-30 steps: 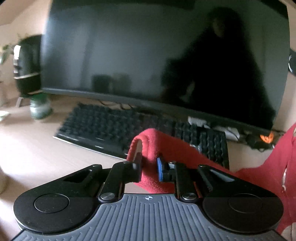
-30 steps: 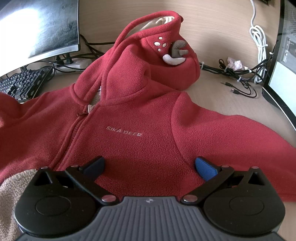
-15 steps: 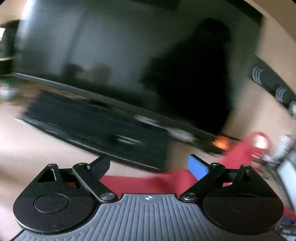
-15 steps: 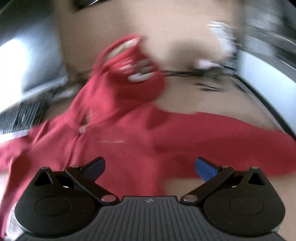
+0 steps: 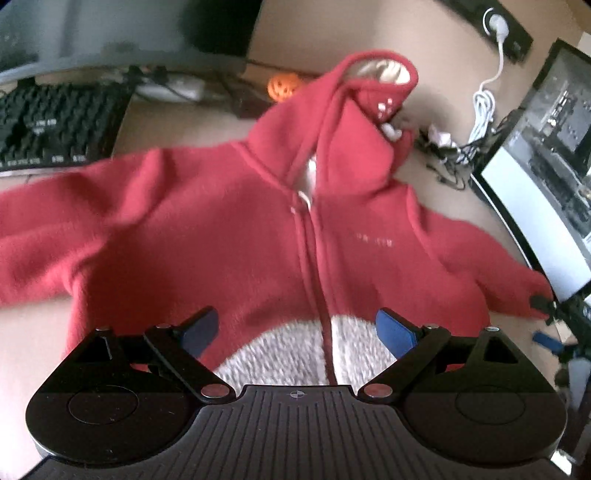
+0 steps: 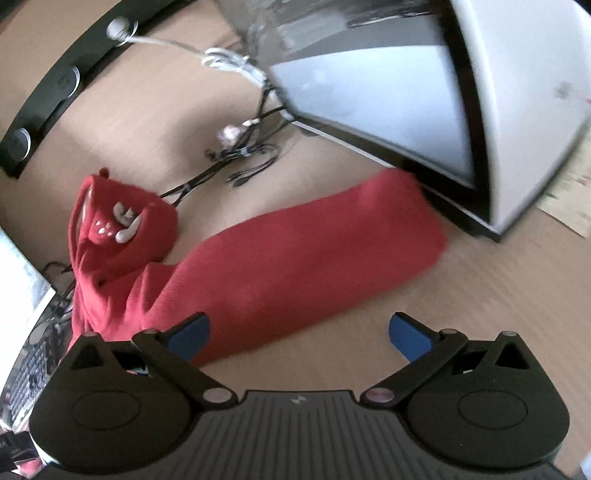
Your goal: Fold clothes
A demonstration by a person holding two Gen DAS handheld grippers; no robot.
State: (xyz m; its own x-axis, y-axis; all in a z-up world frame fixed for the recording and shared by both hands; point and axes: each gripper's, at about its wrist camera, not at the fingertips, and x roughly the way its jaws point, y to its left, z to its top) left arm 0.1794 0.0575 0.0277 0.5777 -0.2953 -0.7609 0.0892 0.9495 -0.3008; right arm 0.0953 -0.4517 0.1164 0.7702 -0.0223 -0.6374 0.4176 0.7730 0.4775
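On the far left of the left wrist view a black keyboard (image 5: 55, 125) lies on the wooden desk (image 5: 177, 125), under the lower edge of a dark monitor (image 5: 122, 33). Just right of the keyboard, one sleeve of the red hooded jacket (image 5: 229, 236) stretches out flat toward the left edge. The jacket lies front up, spread across the middle of the desk, its zip running down the centre to a pale fleecy patch (image 5: 295, 354) at the hem. The left gripper (image 5: 297, 330) hangs over that hem, its jaws spread wide with nothing pinched between them; the blue pads stand either side of the fleecy patch and whether they touch the cloth cannot be told. The hood (image 5: 369, 96) is bunched above the collar, with a small orange pumpkin figure (image 5: 282, 85) just behind it. Further right lie a tangle of cables (image 5: 476, 125) and a second screen (image 5: 546, 192), near the other sleeve's cuff.

In the right wrist view the hood (image 6: 118, 229) sits at the left, and the right sleeve (image 6: 303, 258) runs across the desk (image 6: 480, 295) to the base of the white-backed screen (image 6: 424, 110). The right gripper (image 6: 299, 336) is also spread wide and empty, its left pad over the sleeve, its right pad over bare wood
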